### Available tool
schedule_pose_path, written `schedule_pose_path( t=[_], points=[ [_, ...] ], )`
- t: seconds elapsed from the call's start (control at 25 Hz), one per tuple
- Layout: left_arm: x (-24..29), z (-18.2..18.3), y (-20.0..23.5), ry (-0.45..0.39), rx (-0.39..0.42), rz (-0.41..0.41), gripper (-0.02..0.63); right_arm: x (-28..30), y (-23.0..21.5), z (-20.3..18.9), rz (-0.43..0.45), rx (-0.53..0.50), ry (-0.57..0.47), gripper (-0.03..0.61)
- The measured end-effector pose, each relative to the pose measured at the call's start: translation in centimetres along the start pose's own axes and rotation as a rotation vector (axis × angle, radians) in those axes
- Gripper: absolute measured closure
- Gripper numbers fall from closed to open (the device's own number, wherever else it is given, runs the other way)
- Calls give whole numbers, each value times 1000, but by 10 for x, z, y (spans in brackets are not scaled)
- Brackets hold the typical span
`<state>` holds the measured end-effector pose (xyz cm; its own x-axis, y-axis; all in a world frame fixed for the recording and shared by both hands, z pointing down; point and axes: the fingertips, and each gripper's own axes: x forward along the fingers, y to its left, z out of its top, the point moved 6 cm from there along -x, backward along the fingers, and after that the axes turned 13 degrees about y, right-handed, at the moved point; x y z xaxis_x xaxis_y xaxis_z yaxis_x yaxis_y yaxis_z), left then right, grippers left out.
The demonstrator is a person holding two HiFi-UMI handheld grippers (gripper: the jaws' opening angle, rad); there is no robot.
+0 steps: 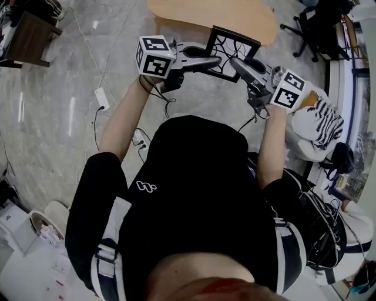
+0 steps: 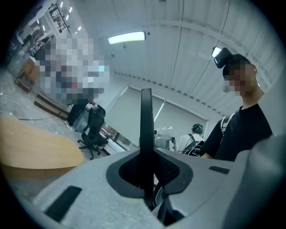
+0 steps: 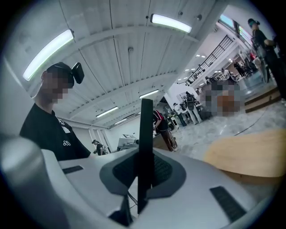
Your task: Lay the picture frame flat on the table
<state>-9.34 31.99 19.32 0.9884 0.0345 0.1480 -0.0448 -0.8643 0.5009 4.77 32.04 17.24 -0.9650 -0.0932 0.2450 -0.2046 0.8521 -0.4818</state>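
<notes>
Frame: picture frame [image 1: 234, 50] held tilted in the air, just short of the table's [image 1: 194, 14] near rim.
Left gripper [image 1: 214, 60]: clamped on its left side.
Right gripper [image 1: 237, 62]: clamped on its right side.

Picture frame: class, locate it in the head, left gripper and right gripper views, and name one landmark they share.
Head view: picture frame at top centre, by the wooden table's near edge.
Left gripper view: edge-on, a dark upright strip at centre.
Right gripper view: again a dark upright strip at centre.
Shared landmark: the wooden table.
</notes>
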Motion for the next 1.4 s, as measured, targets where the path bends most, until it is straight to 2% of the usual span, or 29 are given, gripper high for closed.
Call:
schedule_pose_path(
  t=[0.16,0.48,0.72,1.0,1.4],
  points=[
    [3,-3,7,-4,-27,-7,572,0,-5,-3,-28,17,3,541],
    [3,-6,8,18,-17,20,572,2,-6,-9,-53,23,-19,541],
    [-5,-9,37,27,-25,48,571,18,-35,-9,-51,36,-14,541],
    [-3,18,120,39,-62,107,566,30,-123,19,-18,59,-18,541],
    [34,117,288,45,-104,170,560,9,-305,105,13,86,-27,541]
  ],
)
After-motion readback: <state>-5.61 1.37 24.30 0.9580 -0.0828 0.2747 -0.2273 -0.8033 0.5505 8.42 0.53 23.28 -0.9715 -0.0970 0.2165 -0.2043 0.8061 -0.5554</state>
